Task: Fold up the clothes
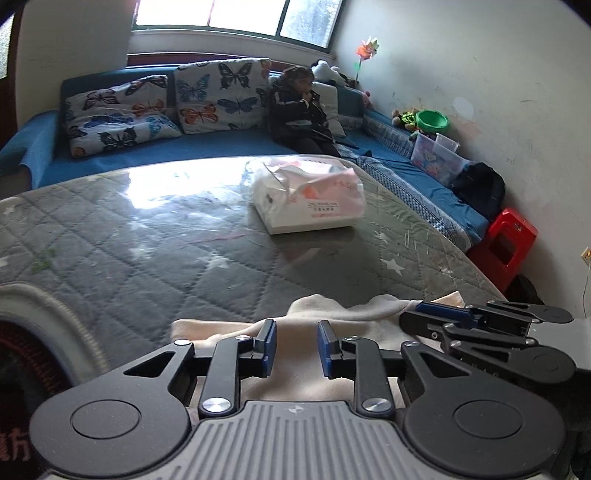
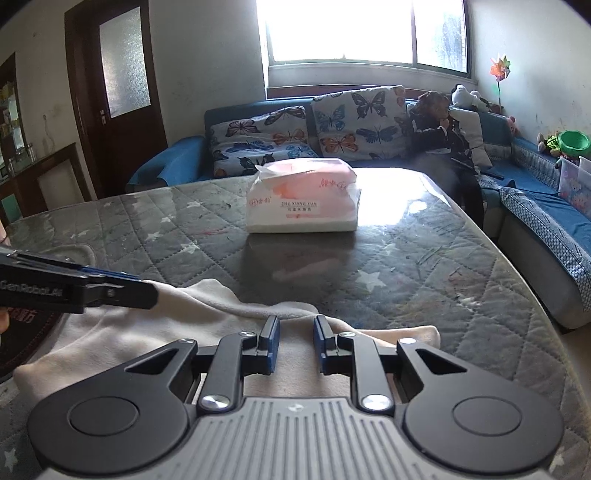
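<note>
The work surface is a table (image 2: 424, 258) covered by a grey quilted cloth with white stars under a glossy transparent sheet, standing in a living room with a blue sofa (image 2: 173, 162), butterfly-print cushions (image 2: 258, 140) and a bright window (image 2: 354, 29) behind it. A seated person (image 2: 443, 136) occupies the sofa corner. A white-and-pink tissue pack (image 2: 303, 199) lies near the middle of the table, well apart from the working area. The cream garment (image 2: 221, 306) lies at the near edge of the table, directly beneath both tools, with its long axis running side to side along that edge; its far hem forms an uneven line with a raised fold, and one corner points toward the right side of the table. The quilted surface between the garment and the tissue pack is unobstructed. The left gripper (image 1: 296, 347) hangs over the garment with its blue pads standing a narrow gap apart; no fabric is visibly pinched between them. The right gripper (image 2: 296, 343) shows a similar narrow gap above the cloth, likewise gripping nothing visible. In the right wrist view, the left tool enters from the left with its tip against the garment's raised far edge. A red stool (image 1: 506, 243) stands beside the table's right edge.
</note>
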Tool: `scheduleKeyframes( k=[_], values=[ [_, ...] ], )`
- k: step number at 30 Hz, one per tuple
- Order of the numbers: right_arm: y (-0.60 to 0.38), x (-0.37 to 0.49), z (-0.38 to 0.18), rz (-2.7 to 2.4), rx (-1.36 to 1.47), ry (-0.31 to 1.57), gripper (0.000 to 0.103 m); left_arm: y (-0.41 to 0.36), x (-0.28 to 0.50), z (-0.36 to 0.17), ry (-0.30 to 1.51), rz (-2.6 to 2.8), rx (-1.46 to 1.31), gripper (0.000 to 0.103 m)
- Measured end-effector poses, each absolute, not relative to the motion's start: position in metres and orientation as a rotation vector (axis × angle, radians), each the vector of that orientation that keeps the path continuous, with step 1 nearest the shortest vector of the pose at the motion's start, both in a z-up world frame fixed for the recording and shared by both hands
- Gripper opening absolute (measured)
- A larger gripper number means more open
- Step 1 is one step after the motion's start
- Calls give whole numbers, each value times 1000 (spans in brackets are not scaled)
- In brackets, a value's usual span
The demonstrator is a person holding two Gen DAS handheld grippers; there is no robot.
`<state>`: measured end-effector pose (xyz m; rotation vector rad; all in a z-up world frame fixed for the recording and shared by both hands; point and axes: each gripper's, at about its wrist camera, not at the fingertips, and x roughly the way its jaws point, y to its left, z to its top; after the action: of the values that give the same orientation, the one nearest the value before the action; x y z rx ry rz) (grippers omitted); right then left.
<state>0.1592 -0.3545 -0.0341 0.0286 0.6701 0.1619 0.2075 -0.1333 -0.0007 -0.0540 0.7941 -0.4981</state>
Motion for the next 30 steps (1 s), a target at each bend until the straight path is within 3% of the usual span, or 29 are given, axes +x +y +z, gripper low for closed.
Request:
scheduleKeyframes(
  k=[11,30],
  values=[
    [-350,134,-20,194,-32,650,19,-139,207,-8,807,-495,-51,25],
    [-332,38,-21,228,-123,630,20,-134,101,-5,752,-583,60,25]
  ],
)
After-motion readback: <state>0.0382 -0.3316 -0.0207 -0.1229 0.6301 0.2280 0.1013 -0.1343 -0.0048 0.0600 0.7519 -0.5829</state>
